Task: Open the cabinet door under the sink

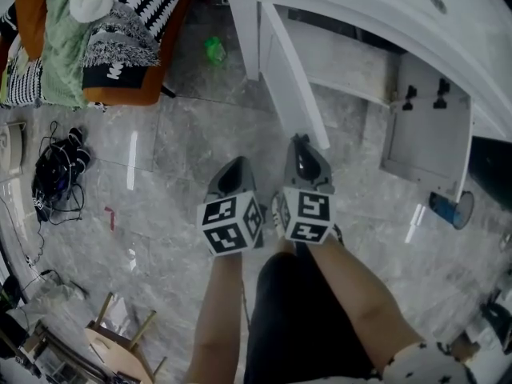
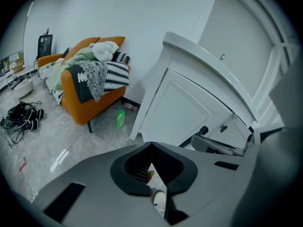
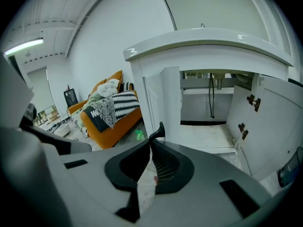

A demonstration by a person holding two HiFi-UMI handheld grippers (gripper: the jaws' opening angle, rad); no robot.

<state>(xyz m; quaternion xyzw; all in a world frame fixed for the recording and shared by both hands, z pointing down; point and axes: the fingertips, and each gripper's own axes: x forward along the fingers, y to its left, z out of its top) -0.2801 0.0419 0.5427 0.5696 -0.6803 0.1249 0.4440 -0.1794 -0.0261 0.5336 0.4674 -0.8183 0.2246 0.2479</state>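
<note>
Sofa (image 1: 128,94): far left, orange, with clothes piled on it. It has nothing to do with the job.
Bottle (image 1: 214,50): green, on the floor between the sofa and the cabinet, out of the way.
Left gripper (image 2: 152,148): jaws closed with nothing in them. It hangs low by the person's legs, right beside the other gripper. I think that is because one gripper is enough for this pull.
Right gripper (image 3: 150,143): jaws closed to a thin slit. The tips sit right at the black handle and look to be nipping it. It points at the door, which is how you would hold it to pull.
Handle (image 3: 159,129): a small black knob on the door's front side, near the free edge. That is the easy spot to grab.
Door (image 1: 292,78): swung wide, sticking out from the cabinet toward the person.
Cabinet (image 1: 352,78): under the sink and open, so you can see its bare floor and a pipe inside.
Other door (image 1: 428,130): open too, swung off to the right, with its black hinges showing.
Job: it looks done. Letting go of the handle may be all that is left.
</note>
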